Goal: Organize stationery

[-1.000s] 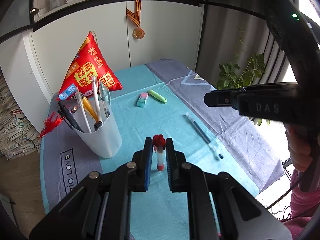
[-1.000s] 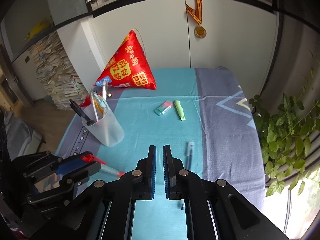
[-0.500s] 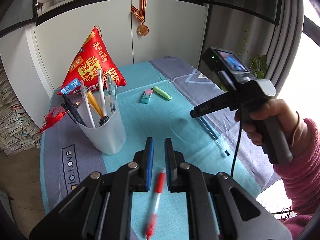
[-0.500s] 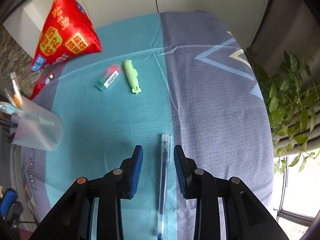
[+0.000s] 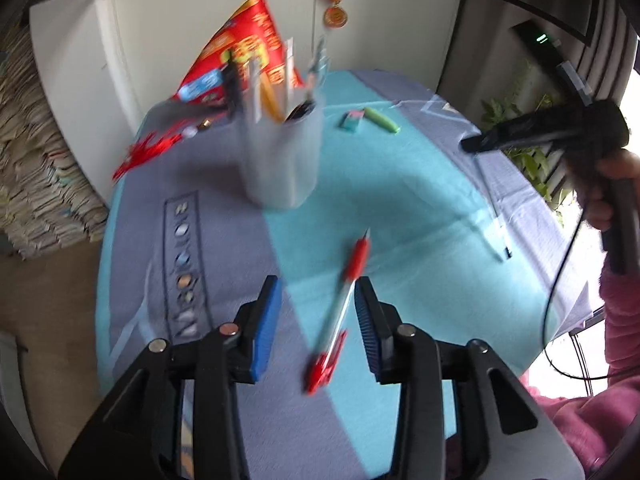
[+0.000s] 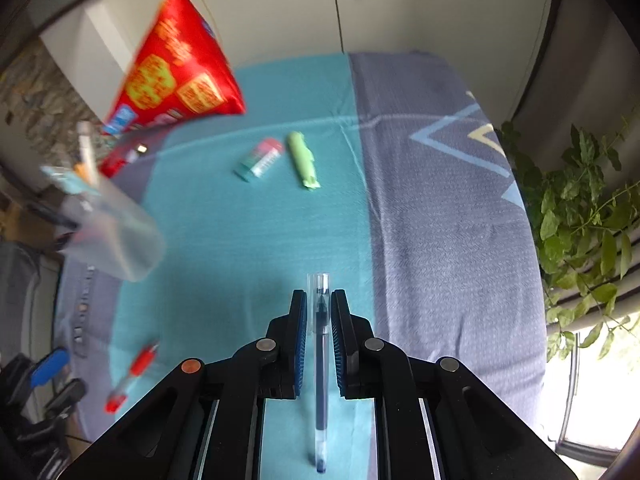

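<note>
I see a red pyramid-shaped bag (image 6: 176,64) with yellow print at the far edge of the bench (image 6: 452,216), which wears a teal-and-grey cloth. A gold medal (image 5: 335,16) hangs on the white cabinet behind. A leafy plant (image 6: 584,200) stands at right; stacked papers (image 5: 36,152) at left.

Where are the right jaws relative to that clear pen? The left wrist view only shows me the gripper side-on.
Observer: The right gripper has its jaws shut on the clear pen, with one pad on each side of the barrel.
Operator: Which part of it is gripped?
Observer: Near its far end, which pokes out just past the pads. Most of the barrel trails back under the gripper.
Operator: Is it lifted?
Observer: I cannot tell. The right wrist view looks straight down onto the tablecloth.
</note>
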A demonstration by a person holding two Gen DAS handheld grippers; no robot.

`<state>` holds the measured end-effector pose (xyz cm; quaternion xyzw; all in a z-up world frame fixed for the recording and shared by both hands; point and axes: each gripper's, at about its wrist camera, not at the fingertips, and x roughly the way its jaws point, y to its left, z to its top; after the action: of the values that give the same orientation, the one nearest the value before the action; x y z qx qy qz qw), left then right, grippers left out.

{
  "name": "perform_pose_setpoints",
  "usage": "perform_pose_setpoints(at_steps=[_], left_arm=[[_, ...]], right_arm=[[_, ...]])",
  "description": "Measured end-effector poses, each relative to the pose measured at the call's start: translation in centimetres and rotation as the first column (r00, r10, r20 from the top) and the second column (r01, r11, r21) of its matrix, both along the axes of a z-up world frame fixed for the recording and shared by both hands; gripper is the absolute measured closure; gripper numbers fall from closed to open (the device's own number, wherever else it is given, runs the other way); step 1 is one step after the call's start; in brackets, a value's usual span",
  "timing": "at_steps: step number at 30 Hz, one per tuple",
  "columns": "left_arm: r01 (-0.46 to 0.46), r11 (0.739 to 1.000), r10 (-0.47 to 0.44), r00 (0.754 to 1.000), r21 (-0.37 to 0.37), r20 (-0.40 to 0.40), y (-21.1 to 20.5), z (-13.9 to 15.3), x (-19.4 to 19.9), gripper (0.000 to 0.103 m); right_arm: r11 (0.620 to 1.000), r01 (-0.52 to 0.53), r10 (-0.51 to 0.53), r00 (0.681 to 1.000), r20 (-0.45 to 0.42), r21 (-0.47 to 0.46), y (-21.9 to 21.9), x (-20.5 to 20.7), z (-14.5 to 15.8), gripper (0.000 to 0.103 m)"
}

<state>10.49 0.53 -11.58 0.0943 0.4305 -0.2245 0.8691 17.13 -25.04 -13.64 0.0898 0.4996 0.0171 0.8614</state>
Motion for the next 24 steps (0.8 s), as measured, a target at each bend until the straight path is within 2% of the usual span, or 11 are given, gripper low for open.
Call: perform_pose_setpoints(at_steps=[4,9,12,13,15,20,24], left_arm=[[0.066,0.998,-0.066,0.998,0.010,-0.012,0.6,-1.1,-2.3,0.063],[0.109,0.987,-0.108,0.994,0.117,-0.022,-0.4,-3.6,-3.7,0.063],[0.111,0.988,-0.107,0.993,0.110,-0.044,-0.5,-4.8,-3.3,0.064],[0.108,0.988,-0.104,0.993,0.109,-0.048,-0.5,-5.1,-3.2,0.070],[0.116,0.991,-0.113,0.993,0.071,-0.043,-0.1,-5.1,-2.9,0.090],[0.116,0.993,-0.115,0.993,0.031,-0.018,0.6,-4.3,-3.2,0.091],[0.114,0.993,-0.113,0.991,-0.005,0.077,0.5,-1.1,-3.6,0.091]], right_arm=[[0.999,-0.020,0.017,0.995,0.094,0.029,0.7,-2.5,2.6,0.090],[0.998,-0.053,0.045,0.986,0.164,0.045,1.6,-4.3,4.8,0.090],[0.997,-0.066,0.056,0.982,0.182,0.048,2.1,-5.0,5.3,0.090],[0.996,-0.070,0.060,0.980,0.189,0.048,2.3,-5.2,5.5,0.090],[0.996,-0.074,0.064,0.978,0.200,0.046,2.5,-5.7,5.9,0.090],[0.996,-0.076,0.066,0.973,0.222,0.041,2.9,-6.7,6.5,0.090],[0.996,-0.082,0.070,0.968,0.242,0.039,3.4,-7.1,7.2,0.090]])
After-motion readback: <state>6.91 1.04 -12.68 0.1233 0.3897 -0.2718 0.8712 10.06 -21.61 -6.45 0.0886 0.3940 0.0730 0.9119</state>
